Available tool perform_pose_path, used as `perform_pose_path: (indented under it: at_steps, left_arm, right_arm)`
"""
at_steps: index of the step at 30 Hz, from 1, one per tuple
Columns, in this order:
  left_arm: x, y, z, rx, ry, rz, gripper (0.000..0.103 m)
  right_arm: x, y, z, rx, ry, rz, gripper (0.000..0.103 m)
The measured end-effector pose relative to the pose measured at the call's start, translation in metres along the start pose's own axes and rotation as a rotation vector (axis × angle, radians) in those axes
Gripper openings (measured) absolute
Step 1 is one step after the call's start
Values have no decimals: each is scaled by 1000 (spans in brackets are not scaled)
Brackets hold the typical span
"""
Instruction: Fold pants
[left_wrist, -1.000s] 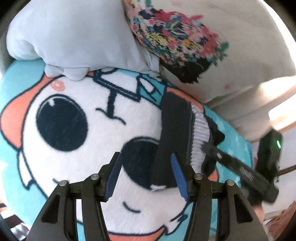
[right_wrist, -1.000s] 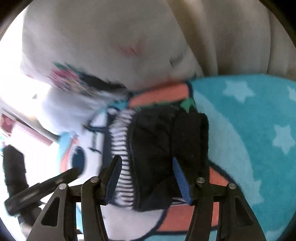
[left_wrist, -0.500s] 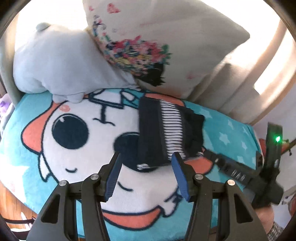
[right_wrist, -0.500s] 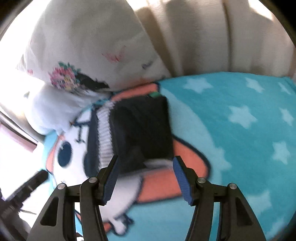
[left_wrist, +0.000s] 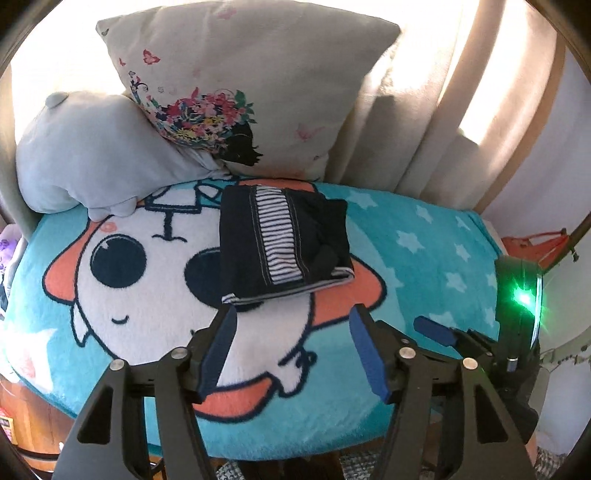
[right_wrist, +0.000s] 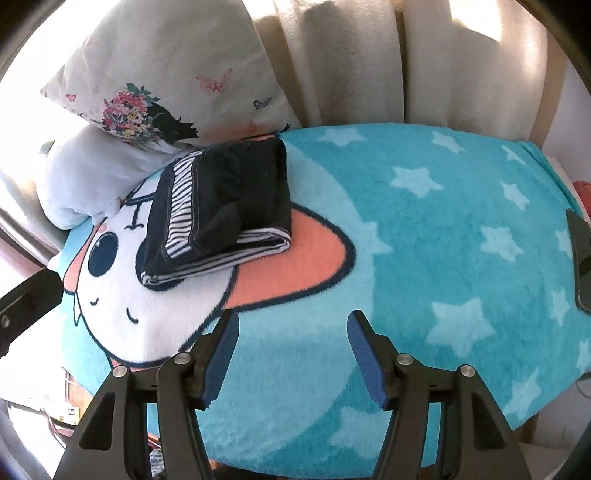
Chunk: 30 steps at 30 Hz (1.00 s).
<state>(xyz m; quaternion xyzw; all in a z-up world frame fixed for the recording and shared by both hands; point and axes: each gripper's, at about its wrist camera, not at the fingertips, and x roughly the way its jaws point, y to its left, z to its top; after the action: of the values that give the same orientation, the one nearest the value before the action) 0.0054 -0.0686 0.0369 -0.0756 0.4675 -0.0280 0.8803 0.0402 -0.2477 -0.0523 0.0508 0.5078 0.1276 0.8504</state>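
Observation:
The dark navy pants (left_wrist: 284, 243) with a black-and-white striped band lie folded into a compact rectangle on the turquoise cartoon blanket (left_wrist: 424, 266). They also show in the right wrist view (right_wrist: 221, 206), folded in layers. My left gripper (left_wrist: 291, 354) is open and empty, hovering apart from the pants, near the blanket's front. My right gripper (right_wrist: 291, 350) is open and empty, also back from the pants, over the starred blue part of the blanket (right_wrist: 443, 240). The right gripper's fingertip (left_wrist: 434, 330) shows at the right of the left wrist view.
A floral cream pillow (left_wrist: 236, 85) and a pale grey plush cushion (left_wrist: 96, 155) lean behind the pants. Cream curtains (right_wrist: 369, 66) hang at the back. The blanket's front edge (left_wrist: 295, 446) drops off below the grippers. A red object (left_wrist: 532, 243) sits at the far right.
Both grippers have pulled back and up from the folded pants, which were between their fingers a second ago. The pants stay folded on the blanket.

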Motion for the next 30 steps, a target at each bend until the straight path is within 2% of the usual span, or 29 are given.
perform_pose_path:
  at_steps: [6,14,30]
  left_arm:
    - [-2,-9,-4,13,-4,40,62]
    - [-1,-6,1,-27,-27,87,63]
    - [29,-4,3,-82,13,146,63]
  right_arm:
    - [-2,4,-1,-44,-7,7,66]
    - [5,6,4,-76,13,6,67]
    - [34,4,15,-126,76,37,67]
